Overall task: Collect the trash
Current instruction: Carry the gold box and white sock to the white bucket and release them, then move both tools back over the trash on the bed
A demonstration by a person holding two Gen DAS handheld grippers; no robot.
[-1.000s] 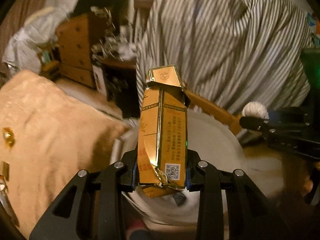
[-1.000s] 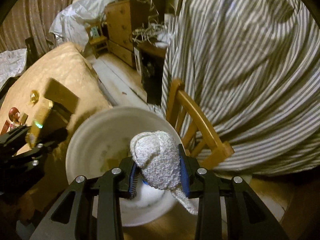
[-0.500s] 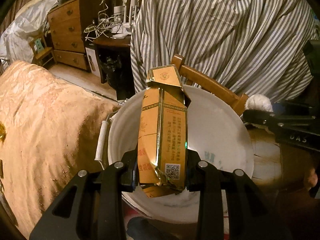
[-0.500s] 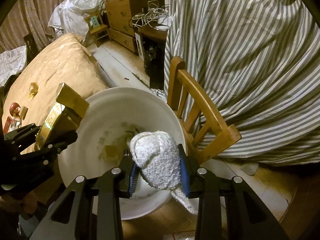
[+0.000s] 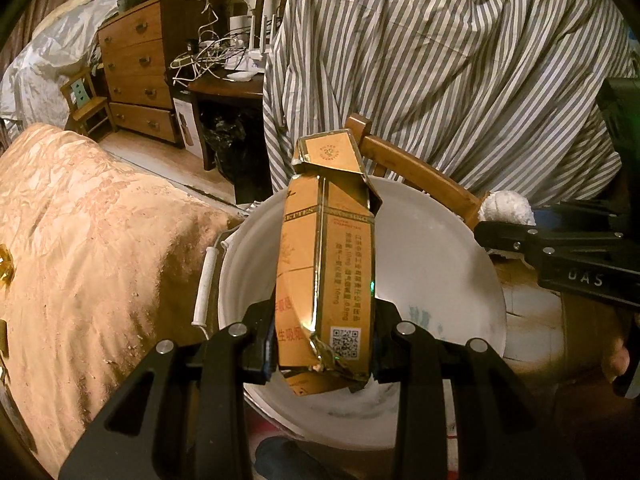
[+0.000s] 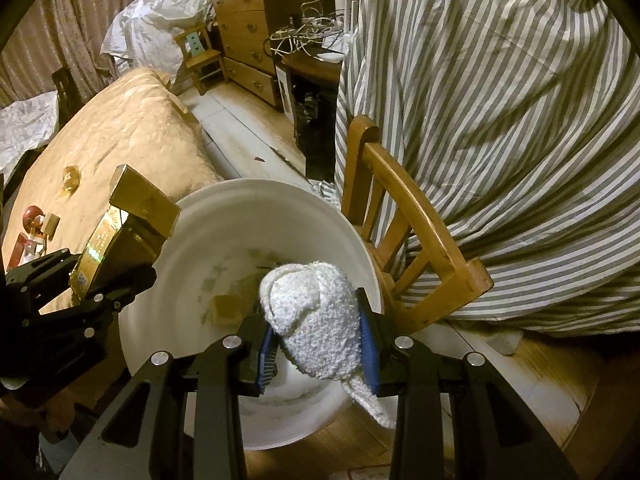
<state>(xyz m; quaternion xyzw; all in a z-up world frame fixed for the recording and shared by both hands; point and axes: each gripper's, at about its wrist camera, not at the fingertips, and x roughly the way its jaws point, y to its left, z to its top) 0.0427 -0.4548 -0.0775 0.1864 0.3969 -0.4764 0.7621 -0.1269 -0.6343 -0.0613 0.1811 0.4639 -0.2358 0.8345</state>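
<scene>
Over white bucket (image 5: 436, 264): left tool (image 5: 324, 340) clamps crumpled gold cigarette pack (image 5: 326, 264), pack upright, flip lid bent open. Right tool (image 6: 318, 344) grips wad of white tissue (image 6: 316, 316) above bucket mouth, loose tail hanging below pads. Scraps lie on bucket bottom (image 6: 226, 306). Just behind bucket, wooden chair (image 6: 416, 224) draped with striped cloth (image 6: 500, 120). Left, bed with tan cover (image 5: 88, 240). Far back, drawer chest (image 5: 136, 76), tangled cables.

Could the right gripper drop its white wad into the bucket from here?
Probably yes. The right gripper, shut on the white wad, hangs over the open white bucket, with nothing visible between them.
</scene>
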